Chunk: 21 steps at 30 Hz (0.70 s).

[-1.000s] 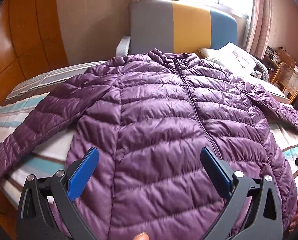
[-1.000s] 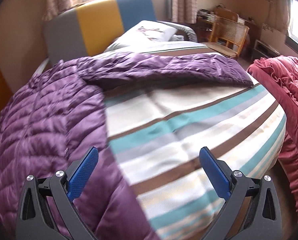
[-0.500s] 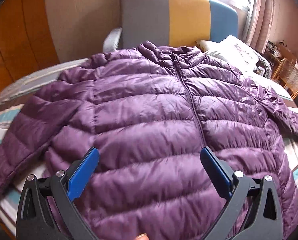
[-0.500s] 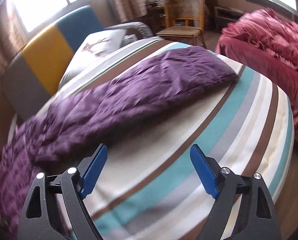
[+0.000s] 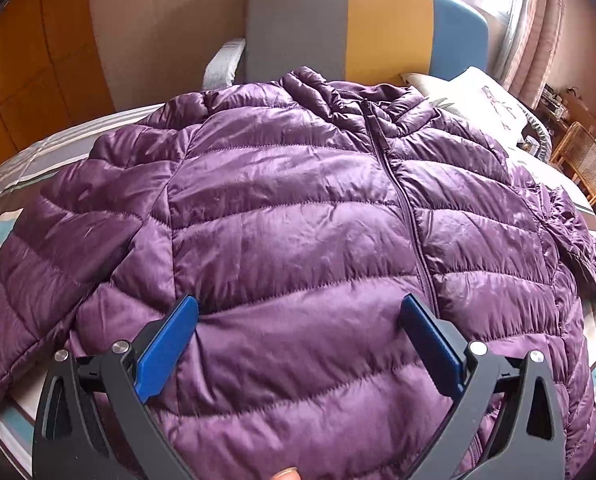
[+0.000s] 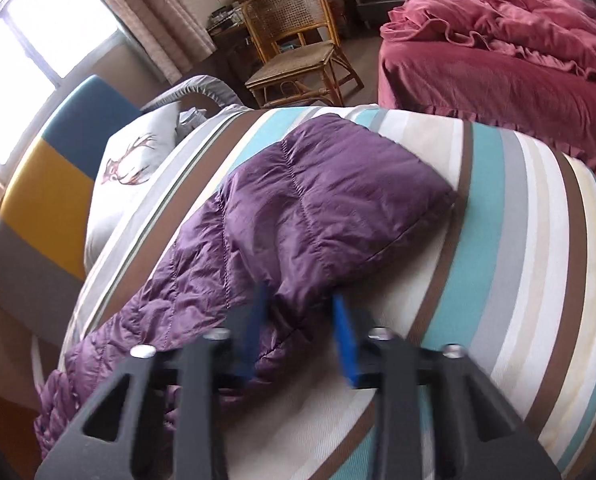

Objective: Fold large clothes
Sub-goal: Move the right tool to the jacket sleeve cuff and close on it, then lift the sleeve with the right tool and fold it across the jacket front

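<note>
A purple puffer jacket point(image 5: 298, 220) lies spread out, front side up, on a bed with a striped sheet point(image 6: 498, 260). In the left wrist view it fills most of the frame; its zipper point(image 5: 410, 216) is closed and runs from the collar in the upper centre down to the lower right. One sleeve goes to the lower left edge of the frame, the other to the right edge.

The left tongs point(image 5: 298, 344) are wide open over the lower part of the jacket body, and nothing is between the blue pads point(image 5: 166, 352).

In the right wrist view the right sleeve point(image 6: 318, 208) lies across the stripes, from the lower left up to the centre of the frame, with the cuff end pointing to the right. The right tongs point(image 6: 298, 332) are in the lower centre of this frame, blurred, and opened only a little, with one edge of the sleeve between the pads. I cannot tell if they already press the fabric.

Behind the bed stand a headboard point(image 5: 378, 20) in grey, yellow and blue, a pillow point(image 6: 134, 156) with a deer print, a rattan chair point(image 6: 298, 52) and a red bedcover point(image 6: 498, 40).
</note>
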Each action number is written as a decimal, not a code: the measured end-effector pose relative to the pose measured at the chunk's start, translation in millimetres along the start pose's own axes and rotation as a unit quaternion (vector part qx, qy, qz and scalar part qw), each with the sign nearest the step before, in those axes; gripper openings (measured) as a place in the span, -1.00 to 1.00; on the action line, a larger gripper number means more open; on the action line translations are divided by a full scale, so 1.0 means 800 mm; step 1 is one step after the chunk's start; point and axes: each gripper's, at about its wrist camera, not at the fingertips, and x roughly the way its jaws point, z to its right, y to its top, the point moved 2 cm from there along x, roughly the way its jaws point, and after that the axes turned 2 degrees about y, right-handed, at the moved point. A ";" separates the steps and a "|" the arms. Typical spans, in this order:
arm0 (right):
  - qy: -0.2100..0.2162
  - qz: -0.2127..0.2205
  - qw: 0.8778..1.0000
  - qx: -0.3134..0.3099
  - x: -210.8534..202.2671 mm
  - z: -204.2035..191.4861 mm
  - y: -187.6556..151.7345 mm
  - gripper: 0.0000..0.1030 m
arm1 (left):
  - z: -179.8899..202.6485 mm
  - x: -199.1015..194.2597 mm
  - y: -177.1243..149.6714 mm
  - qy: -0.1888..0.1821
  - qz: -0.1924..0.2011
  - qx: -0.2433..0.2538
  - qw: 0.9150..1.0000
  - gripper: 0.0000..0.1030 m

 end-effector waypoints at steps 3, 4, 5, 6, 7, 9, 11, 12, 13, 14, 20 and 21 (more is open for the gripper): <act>-0.003 0.014 0.999 -0.050 -0.008 -0.024 0.003 -0.80 | -0.006 0.003 0.002 -0.003 -0.001 -0.004 1.000 0.96; 0.000 0.020 0.998 -0.062 -0.011 -0.031 0.004 -0.80 | -0.007 0.004 0.002 -0.008 -0.002 -0.007 1.000 0.96; 0.007 0.026 0.996 -0.080 -0.017 -0.043 0.003 -0.81 | -0.009 0.005 0.002 -0.013 -0.002 -0.010 1.000 0.96; 0.013 0.029 0.995 -0.094 -0.023 -0.052 0.001 -0.81 | -0.009 0.005 0.001 -0.015 -0.002 -0.011 1.000 0.96; 0.019 0.034 0.993 -0.108 -0.029 -0.063 -0.002 -0.81 | -0.009 0.005 0.001 -0.015 -0.002 -0.010 1.000 0.96; 0.041 0.040 0.988 -0.143 -0.040 -0.091 -0.010 -0.98 | -0.005 0.007 0.001 -0.010 -0.005 -0.001 1.000 0.96; 0.070 0.041 0.978 -0.192 -0.056 -0.129 -0.029 -0.98 | -0.003 0.006 0.001 -0.008 -0.005 0.007 1.000 0.96; 0.082 0.043 0.971 -0.218 -0.063 -0.149 -0.040 -0.98 | -0.002 0.006 0.001 -0.011 -0.004 0.011 1.000 0.96; 0.091 0.045 0.964 -0.244 -0.070 -0.169 -0.051 -0.98 | -0.002 0.005 0.000 -0.013 -0.004 0.014 1.000 0.96; 0.103 0.047 0.955 -0.276 -0.078 -0.193 -0.067 -0.98 | -0.002 0.005 0.000 -0.014 -0.005 0.016 1.000 0.96; 0.144 0.018 0.948 -0.282 -0.089 -0.235 -0.113 -0.97 | -0.001 0.006 -0.002 -0.013 -0.006 0.023 1.000 0.96; 0.149 0.007 0.952 -0.266 -0.087 -0.227 -0.116 -0.84 | -0.001 0.006 -0.002 -0.014 -0.005 0.023 1.000 0.96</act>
